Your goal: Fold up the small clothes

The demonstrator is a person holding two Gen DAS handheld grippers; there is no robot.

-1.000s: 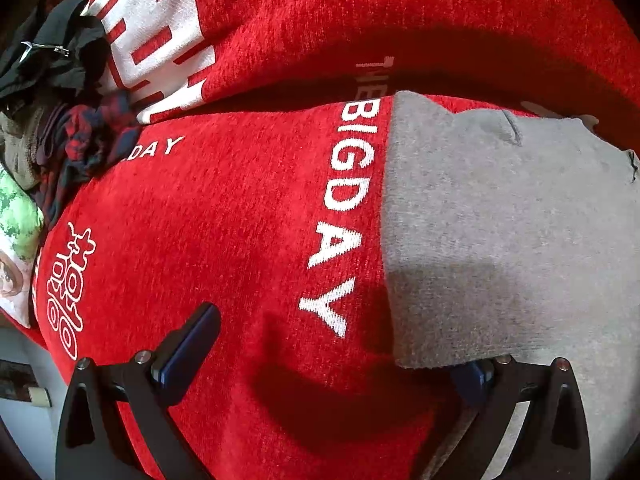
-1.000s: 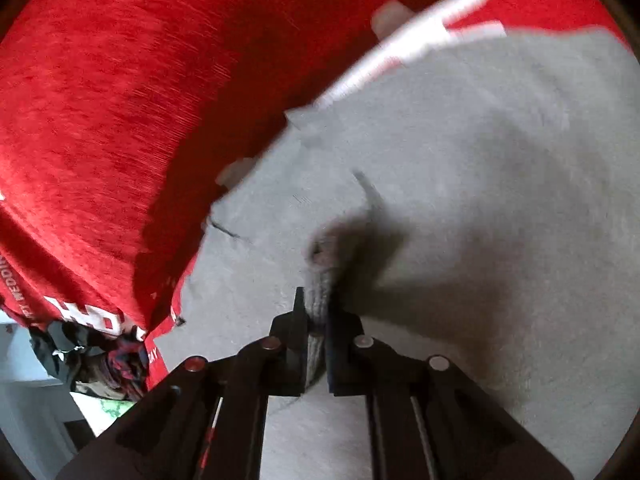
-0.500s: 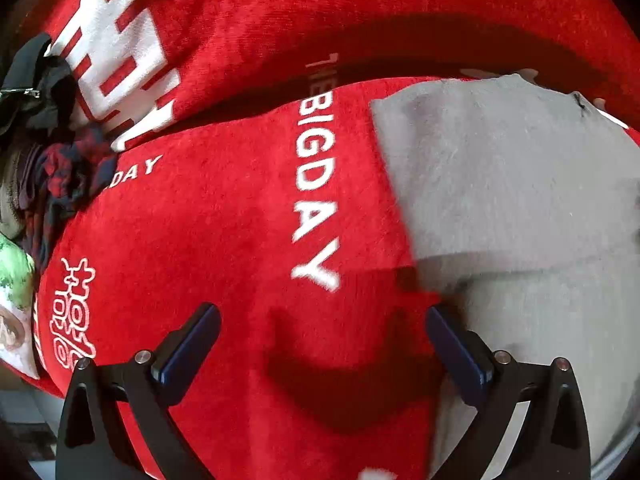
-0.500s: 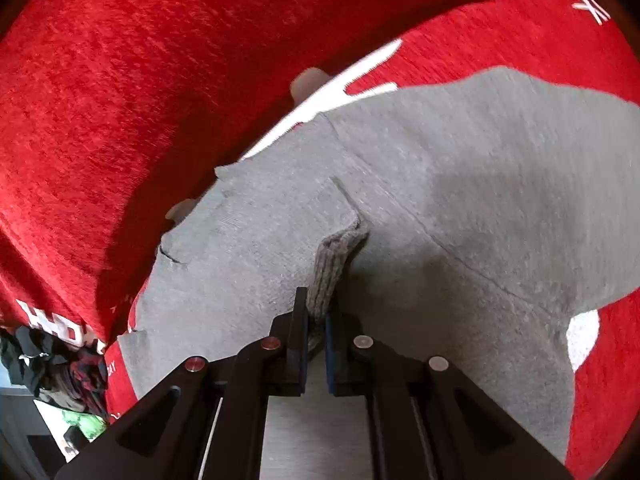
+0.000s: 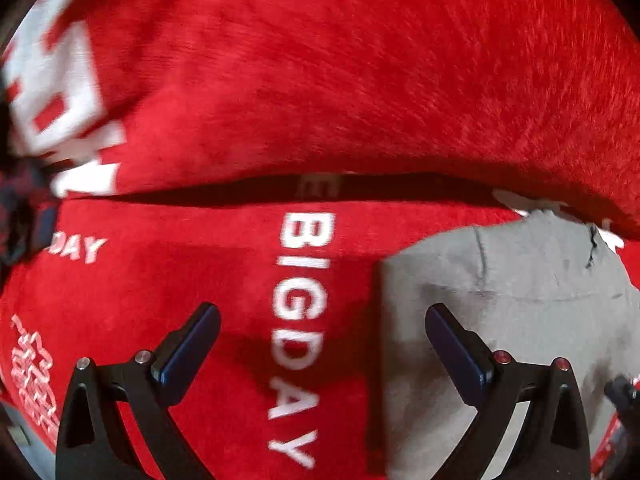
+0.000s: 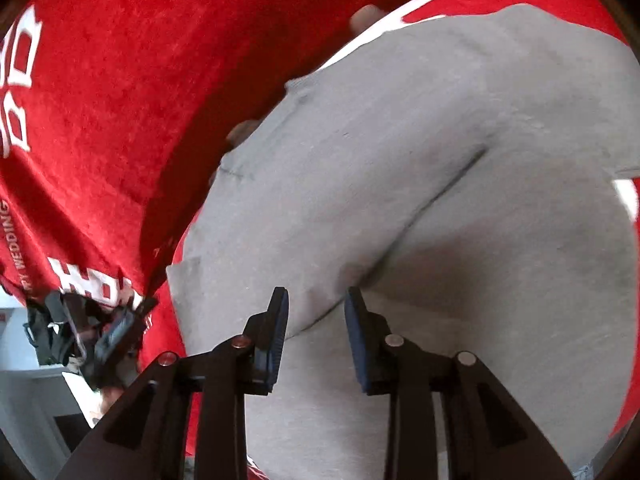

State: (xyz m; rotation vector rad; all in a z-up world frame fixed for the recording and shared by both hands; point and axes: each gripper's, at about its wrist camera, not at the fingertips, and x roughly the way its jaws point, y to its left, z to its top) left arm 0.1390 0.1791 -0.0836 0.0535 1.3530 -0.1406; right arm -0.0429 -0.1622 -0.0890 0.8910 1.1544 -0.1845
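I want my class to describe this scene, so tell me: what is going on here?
A person with a gripper in each hand is folding a grey garment on a red printed blanket. The right gripper hangs open over a folded edge of the garment, gripping nothing. The left gripper is wide open at the garment's other side. More clothes lie piled nearby.

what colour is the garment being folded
Plain grey garment, clearest in the right wrist view.

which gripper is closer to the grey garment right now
Right. The right gripper sits open directly over the grey garment, just above a fold edge. The left gripper is open mostly over the red blanket, only one finger reaching the garment's edge.
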